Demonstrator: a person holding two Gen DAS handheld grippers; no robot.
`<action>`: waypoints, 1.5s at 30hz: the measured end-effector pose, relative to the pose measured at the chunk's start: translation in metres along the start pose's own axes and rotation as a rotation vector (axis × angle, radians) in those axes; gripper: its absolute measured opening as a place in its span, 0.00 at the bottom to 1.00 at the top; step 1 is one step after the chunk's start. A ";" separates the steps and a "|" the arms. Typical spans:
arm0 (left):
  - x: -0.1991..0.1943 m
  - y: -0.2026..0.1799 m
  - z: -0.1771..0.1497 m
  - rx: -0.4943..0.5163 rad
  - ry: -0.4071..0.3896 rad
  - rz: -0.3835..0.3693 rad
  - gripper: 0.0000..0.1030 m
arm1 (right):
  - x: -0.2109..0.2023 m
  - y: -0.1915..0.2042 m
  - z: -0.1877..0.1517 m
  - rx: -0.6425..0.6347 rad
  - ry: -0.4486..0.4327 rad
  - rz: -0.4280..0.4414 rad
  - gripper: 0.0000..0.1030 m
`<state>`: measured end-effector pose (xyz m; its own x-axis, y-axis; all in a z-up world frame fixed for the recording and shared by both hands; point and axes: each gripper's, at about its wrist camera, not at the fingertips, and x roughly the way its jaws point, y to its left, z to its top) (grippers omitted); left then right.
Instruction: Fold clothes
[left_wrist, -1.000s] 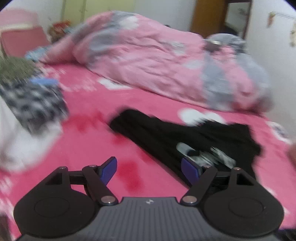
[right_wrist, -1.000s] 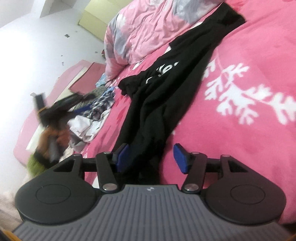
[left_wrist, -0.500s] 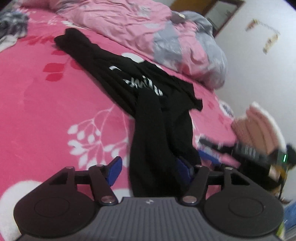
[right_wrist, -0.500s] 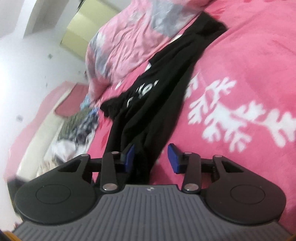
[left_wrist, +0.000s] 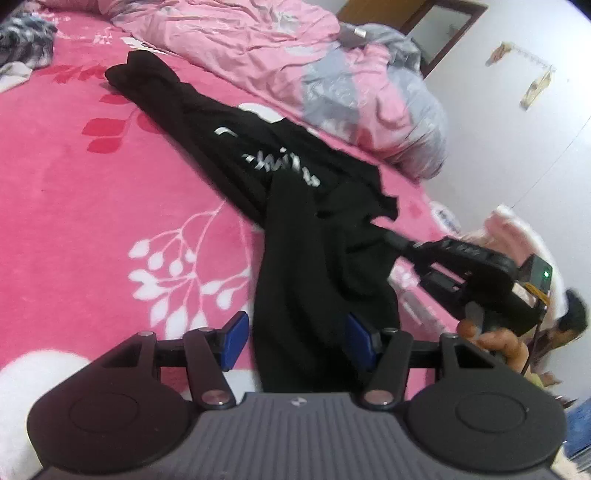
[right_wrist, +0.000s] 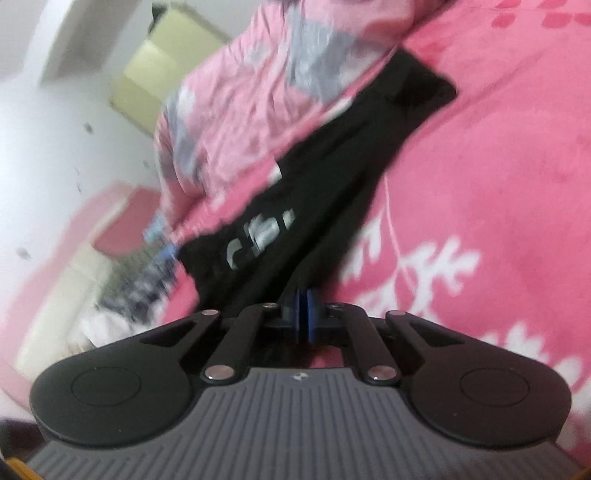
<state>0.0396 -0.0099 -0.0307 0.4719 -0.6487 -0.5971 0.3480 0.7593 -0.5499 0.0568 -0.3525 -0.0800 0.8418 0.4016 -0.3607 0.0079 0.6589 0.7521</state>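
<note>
A black garment (left_wrist: 295, 206) with white lettering lies stretched in a long crumpled strip across the pink bed. Its near end runs between the blue pads of my left gripper (left_wrist: 297, 341). The left pad (left_wrist: 236, 338) stands clear of the cloth, so this gripper is open around it. In the left wrist view my right gripper (left_wrist: 388, 238) comes in from the right and pinches a fold of the garment. In the right wrist view the right gripper (right_wrist: 303, 314) has its pads pressed together at the edge of the black garment (right_wrist: 332, 177).
A pink bedsheet (left_wrist: 110, 192) with white and red leaf prints covers the bed. A bunched pink and grey quilt (left_wrist: 314, 62) lies along the far side. Loose clothes (left_wrist: 22, 51) sit at the far left. A hand (left_wrist: 498, 343) holds the right gripper near the bed's right edge.
The right jaws have gone from apart around the black cloth to pressed together on it. The left gripper swung down onto the garment's near end, its jaws narrowing, then held still.
</note>
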 end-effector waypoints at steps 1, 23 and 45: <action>-0.002 0.002 0.001 -0.013 -0.010 -0.014 0.57 | -0.009 0.002 0.008 0.003 -0.034 0.020 0.02; 0.021 0.025 0.014 -0.049 0.000 -0.001 0.57 | -0.060 -0.054 0.084 -0.084 -0.221 -0.385 0.10; 0.056 -0.030 0.038 0.197 -0.027 0.126 0.57 | -0.067 -0.036 0.054 -0.112 -0.285 -0.001 0.06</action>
<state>0.0862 -0.0670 -0.0258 0.5422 -0.5486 -0.6364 0.4352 0.8313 -0.3459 0.0289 -0.4373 -0.0529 0.9594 0.2170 -0.1803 -0.0374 0.7313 0.6810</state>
